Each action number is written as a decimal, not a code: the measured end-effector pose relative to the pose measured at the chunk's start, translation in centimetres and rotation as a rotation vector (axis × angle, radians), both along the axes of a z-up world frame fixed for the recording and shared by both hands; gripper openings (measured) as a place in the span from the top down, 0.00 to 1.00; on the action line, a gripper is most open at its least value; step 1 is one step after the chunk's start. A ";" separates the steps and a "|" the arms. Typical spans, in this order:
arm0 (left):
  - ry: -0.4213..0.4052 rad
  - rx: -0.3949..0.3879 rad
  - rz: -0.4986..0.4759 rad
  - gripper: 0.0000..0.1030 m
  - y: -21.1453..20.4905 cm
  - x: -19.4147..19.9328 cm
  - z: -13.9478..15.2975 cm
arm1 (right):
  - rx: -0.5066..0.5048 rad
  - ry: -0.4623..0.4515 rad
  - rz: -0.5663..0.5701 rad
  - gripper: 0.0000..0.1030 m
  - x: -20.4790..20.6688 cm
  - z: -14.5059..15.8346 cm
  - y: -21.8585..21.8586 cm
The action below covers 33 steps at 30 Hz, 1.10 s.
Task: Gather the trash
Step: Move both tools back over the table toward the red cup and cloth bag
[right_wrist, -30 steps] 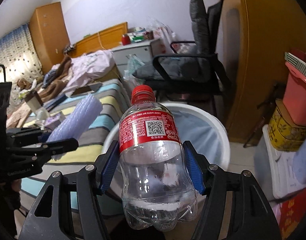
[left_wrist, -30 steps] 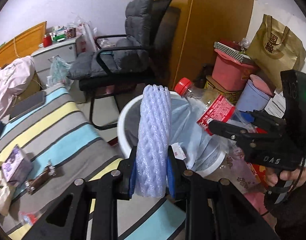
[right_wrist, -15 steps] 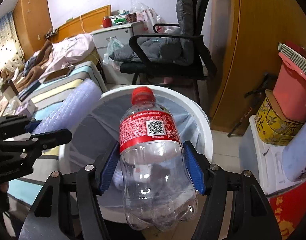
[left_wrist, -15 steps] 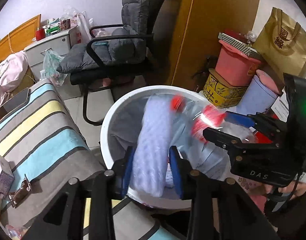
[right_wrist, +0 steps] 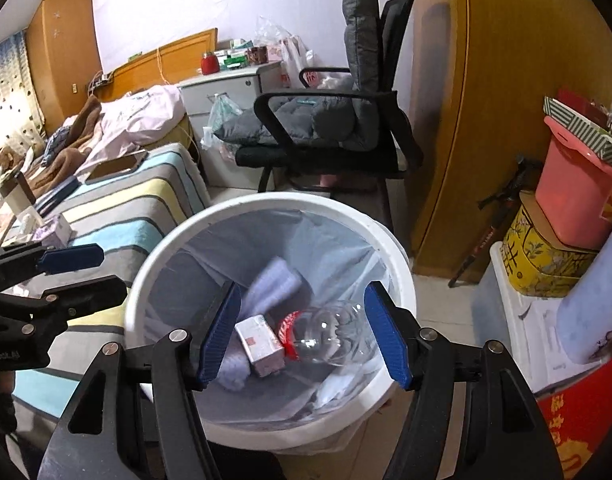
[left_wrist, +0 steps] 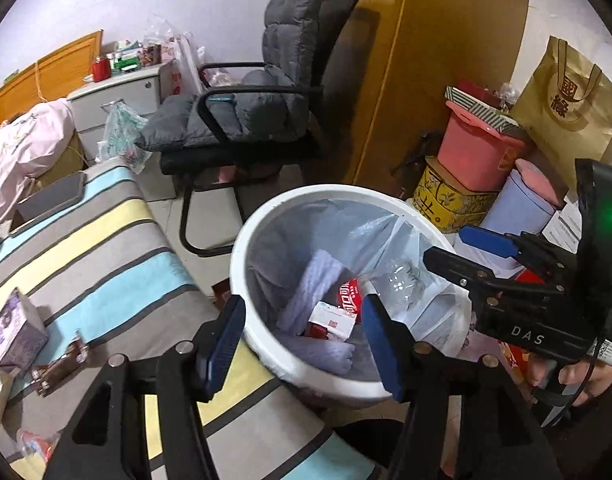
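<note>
Left wrist view: a bedroom corner with a striped bedcover (left_wrist: 85, 248), a black office chair (left_wrist: 261, 120) and stacked storage boxes (left_wrist: 478, 152). A white trash bin (left_wrist: 241, 280) with a translucent liner stands beside the bed. The left gripper (left_wrist: 301, 332) hangs above the bin; its jaws are opening and nothing is between them. Below and beyond its fingertips, inside the bin, lies the foam sleeve (left_wrist: 310, 292), long axis running from the bin's far wall toward the camera; its near end is partly covered by a small carton (left_wrist: 332, 320). The plastic bottle (left_wrist: 386, 284) lies on its side beside the sleeve; its cap is hidden. The right gripper (left_wrist: 462, 248) enters from the right, released and empty.

Right wrist view: the same bin (right_wrist: 145, 280) fills the centre. The right gripper (right_wrist: 301, 328) stands wide and holds nothing. The bottle (right_wrist: 326, 336) lies below between its fingers, base toward the right, slightly blurred. The sleeve (right_wrist: 273, 280) is blurred. The left gripper (right_wrist: 89, 276) is at the left edge, cut off.
</note>
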<state>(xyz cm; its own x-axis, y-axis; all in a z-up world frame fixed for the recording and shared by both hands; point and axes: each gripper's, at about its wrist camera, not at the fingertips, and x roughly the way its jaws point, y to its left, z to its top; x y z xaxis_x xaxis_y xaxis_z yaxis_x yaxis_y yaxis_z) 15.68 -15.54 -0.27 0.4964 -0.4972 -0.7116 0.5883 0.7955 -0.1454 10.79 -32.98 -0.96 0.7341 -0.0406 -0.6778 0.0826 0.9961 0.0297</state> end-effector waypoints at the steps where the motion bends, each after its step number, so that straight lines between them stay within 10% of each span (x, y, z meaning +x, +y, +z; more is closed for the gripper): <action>1: -0.005 -0.001 0.011 0.40 0.4 -0.2 0.2 | -0.006 -0.004 0.001 0.36 -0.1 0.1 0.3; 33: -0.116 -0.058 0.373 0.39 18.1 -5.5 2.6 | 0.017 -0.102 0.229 0.36 -1.4 2.7 12.7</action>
